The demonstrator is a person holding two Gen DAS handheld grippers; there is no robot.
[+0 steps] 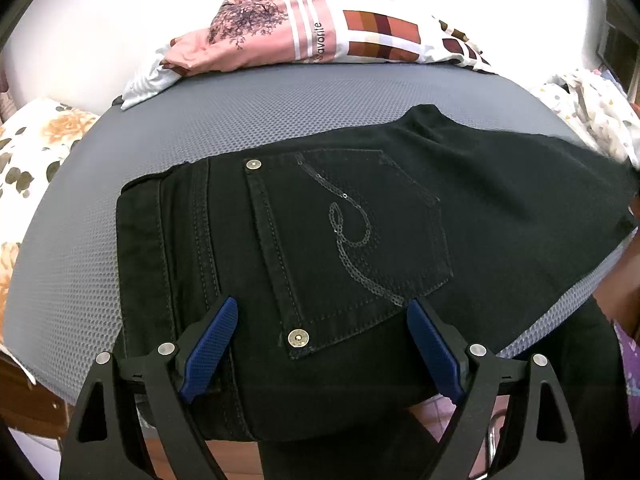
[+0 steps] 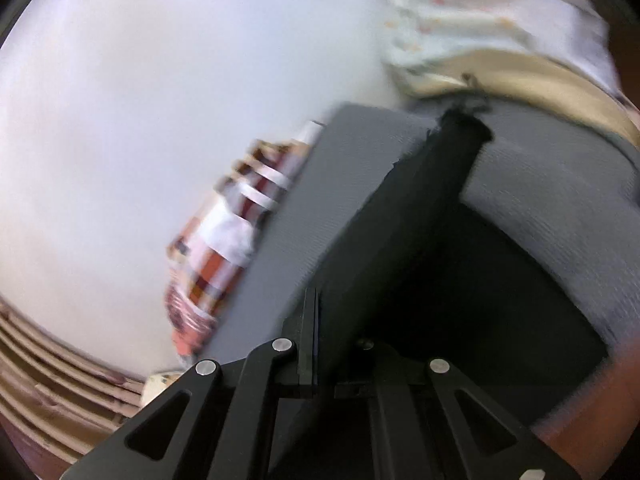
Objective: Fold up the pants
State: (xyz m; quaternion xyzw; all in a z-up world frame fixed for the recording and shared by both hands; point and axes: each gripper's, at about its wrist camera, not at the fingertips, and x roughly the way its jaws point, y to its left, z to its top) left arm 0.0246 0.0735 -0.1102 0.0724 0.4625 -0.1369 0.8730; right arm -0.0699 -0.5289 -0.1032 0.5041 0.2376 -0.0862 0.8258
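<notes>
Nearest the left camera, the left gripper stands wide apart, its blue pads hovering over the waistband end of the black pants, gripping nothing. The pants lie across the grey surface, waist hanging a little over its near edge, back pocket up, legs running toward the right edge. The right gripper looks pinched tight on a lifted fold of a leg, though that view is blurred. This looks like denim: fairly heavy, limp yet thick at seams, unlikely to slip. The waistband and hem are probably the best holds. At the far edge lies a patterned cloth pile.
</notes>
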